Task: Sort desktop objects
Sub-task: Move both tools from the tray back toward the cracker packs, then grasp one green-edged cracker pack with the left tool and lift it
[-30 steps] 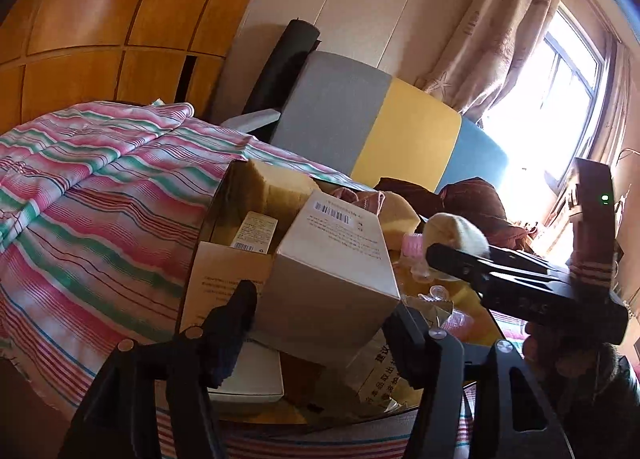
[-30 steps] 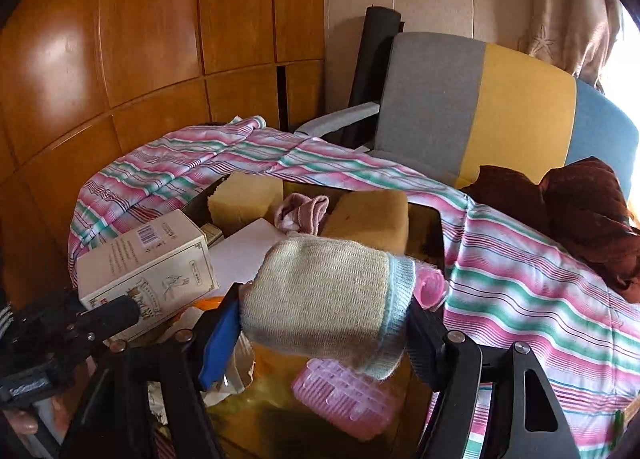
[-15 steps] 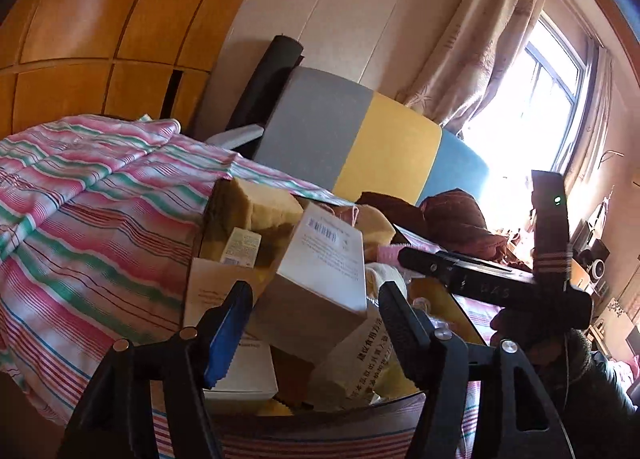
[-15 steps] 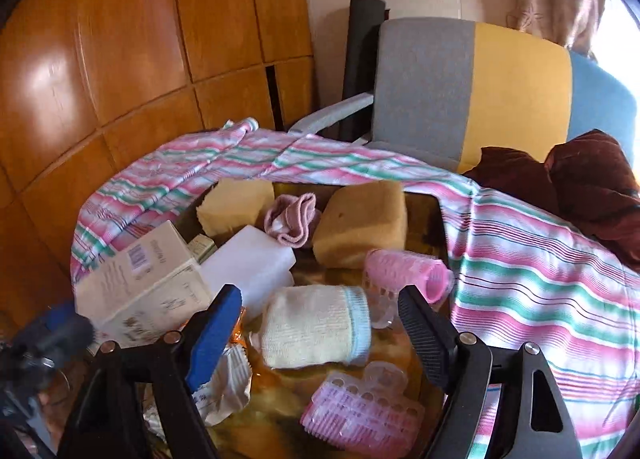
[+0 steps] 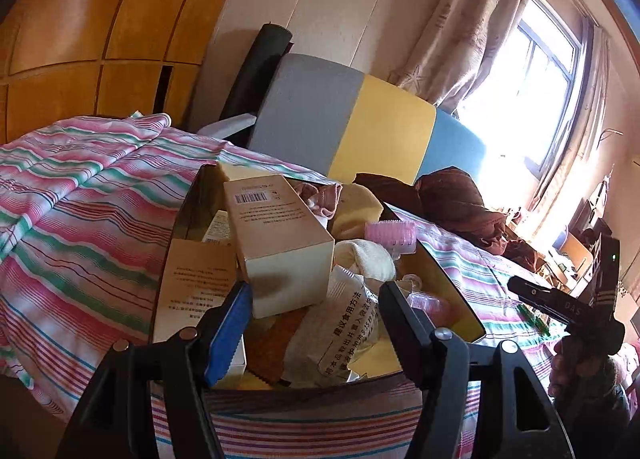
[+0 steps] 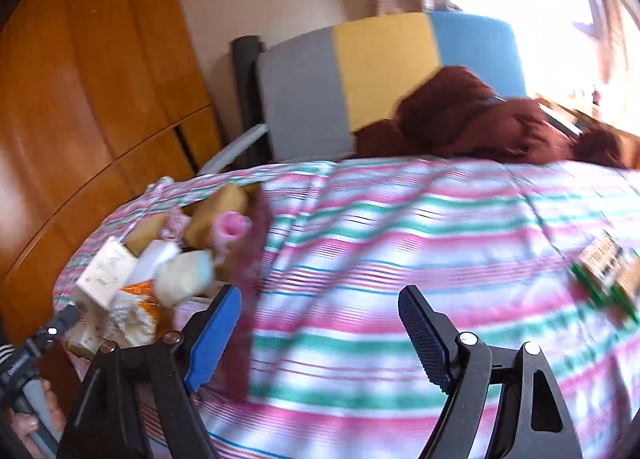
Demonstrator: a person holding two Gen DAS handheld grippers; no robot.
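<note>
Ahead of our left gripper (image 5: 312, 309), the shallow amber tray (image 5: 452, 283) is holding a beige barcoded carton (image 5: 280, 235), a cream knitted sock (image 5: 366, 257) and a pink hair roller (image 5: 390, 232). We have released carton and sock; both grippers are now gaping wide, the right gripper (image 6: 320, 333) swinging over the striped bedspread (image 6: 420, 235)

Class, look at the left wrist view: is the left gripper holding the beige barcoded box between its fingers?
No: the left gripper is open, and the beige barcoded box lies beyond its fingers in the tray.
</note>
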